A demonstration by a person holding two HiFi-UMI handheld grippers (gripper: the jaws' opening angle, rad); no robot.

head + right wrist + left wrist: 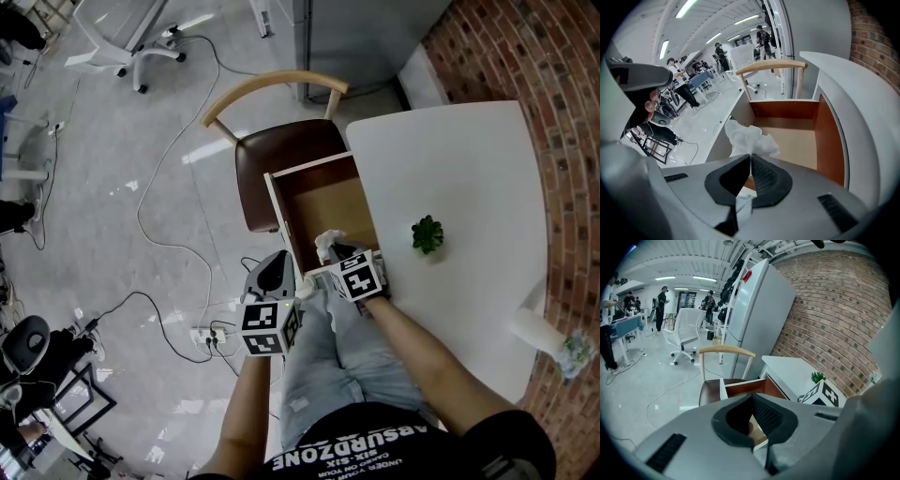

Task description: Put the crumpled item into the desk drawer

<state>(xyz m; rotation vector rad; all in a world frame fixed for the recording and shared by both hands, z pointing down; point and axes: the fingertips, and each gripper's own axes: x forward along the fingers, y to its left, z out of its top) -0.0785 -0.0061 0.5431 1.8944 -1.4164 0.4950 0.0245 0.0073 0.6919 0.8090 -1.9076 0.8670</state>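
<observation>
The crumpled item (pixel 327 244) is a wad of white paper. My right gripper (pixel 336 254) is shut on it and holds it over the near left part of the open wooden desk drawer (pixel 330 202). In the right gripper view the paper (pixel 748 138) sticks up from between the closed jaws of that gripper (pixel 750 157), with the bare drawer (pixel 790 136) behind it. My left gripper (pixel 279 269) hangs just left of the drawer's front corner, above the person's lap. In the left gripper view its jaws (pixel 752 397) meet at the tips with nothing between them.
A brown chair (pixel 281 161) with a curved wooden back stands under the drawer's far end. On the white desk (pixel 459 159) sit a small green plant (pixel 427 234) and a white paper roll (pixel 537 329). Cables and a power strip (pixel 212 336) lie on the floor at left.
</observation>
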